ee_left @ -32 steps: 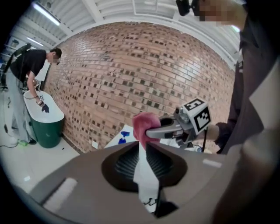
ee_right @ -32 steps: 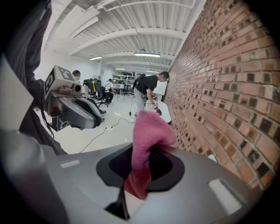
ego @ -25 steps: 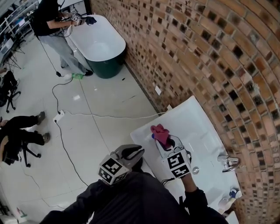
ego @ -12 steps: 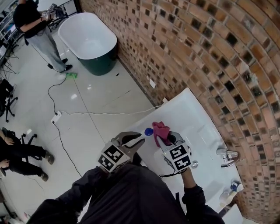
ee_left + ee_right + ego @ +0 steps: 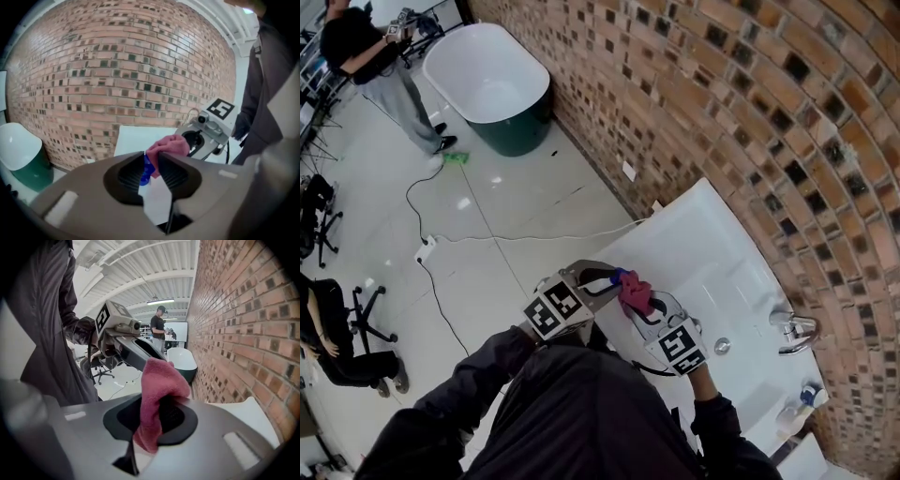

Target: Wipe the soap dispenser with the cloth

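The soap dispenser shows only as a small blue top (image 5: 620, 276) at the near left corner of the white sink (image 5: 712, 262). My left gripper (image 5: 607, 277) reaches in from the left. In the left gripper view the blue top (image 5: 146, 168) sits in the gap at the jaw tips, and the pads are not clearly pressing on it. My right gripper (image 5: 649, 309) is shut on a pink cloth (image 5: 636, 292), which bunches up above its jaws (image 5: 157, 385). The cloth (image 5: 169, 145) lies against the dispenser top and the left gripper's right finger. The dispenser's body is hidden.
A chrome faucet (image 5: 795, 334) and a small bottle (image 5: 801, 401) stand at the sink's far right by the brick wall (image 5: 750, 112). A white and green bathtub (image 5: 492, 84), a standing person (image 5: 370, 66), a seated person (image 5: 328, 328) and a floor cable (image 5: 487, 242) lie to the left.
My left gripper has swung right, up to the blue top and the cloth. The right gripper has sunk a little with the cloth still in it.
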`<state>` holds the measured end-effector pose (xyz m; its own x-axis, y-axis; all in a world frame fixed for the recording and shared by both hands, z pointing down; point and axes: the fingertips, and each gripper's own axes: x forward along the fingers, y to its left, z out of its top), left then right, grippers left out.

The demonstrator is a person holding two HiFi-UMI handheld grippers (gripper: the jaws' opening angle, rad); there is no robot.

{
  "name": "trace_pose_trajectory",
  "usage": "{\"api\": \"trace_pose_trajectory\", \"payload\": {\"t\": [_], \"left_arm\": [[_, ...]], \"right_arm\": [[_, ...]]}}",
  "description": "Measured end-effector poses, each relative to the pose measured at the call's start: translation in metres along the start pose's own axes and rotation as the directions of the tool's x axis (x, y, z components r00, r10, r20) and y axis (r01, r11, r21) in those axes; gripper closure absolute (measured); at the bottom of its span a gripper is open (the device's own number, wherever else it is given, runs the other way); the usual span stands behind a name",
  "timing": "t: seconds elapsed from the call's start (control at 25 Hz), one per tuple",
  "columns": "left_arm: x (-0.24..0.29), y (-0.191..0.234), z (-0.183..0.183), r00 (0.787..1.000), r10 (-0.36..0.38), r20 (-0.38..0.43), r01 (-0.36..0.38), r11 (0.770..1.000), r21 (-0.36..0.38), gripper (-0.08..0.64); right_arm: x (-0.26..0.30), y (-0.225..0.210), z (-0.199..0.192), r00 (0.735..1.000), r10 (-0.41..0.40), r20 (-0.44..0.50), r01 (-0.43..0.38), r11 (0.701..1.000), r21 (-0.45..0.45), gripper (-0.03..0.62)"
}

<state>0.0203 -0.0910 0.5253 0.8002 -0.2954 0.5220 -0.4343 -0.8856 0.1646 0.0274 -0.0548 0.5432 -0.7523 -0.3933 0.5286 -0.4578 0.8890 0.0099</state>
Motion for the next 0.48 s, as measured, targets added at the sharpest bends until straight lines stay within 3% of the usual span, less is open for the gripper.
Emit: {"api": "trace_pose_trajectory", "payload": {"t": [0.24,0.48], "left_arm": [[-0.008,0.006,0.004,0.997,-0.015,0.074,0.023,0.994,-0.108,0.489],[0.001,0.008,-0.003,0.998,-0.049,0.029,0.052,0.993,-0.109,0.489]], "right_arm": [[0.02,0.001,-0.014,0.997,0.059,0.048,-0.063,0.993,0.098,0.524],[0.027,0.009,-0.01,0.991,0.11,0.081,-0.118,0.988,0.102,0.523]]}}
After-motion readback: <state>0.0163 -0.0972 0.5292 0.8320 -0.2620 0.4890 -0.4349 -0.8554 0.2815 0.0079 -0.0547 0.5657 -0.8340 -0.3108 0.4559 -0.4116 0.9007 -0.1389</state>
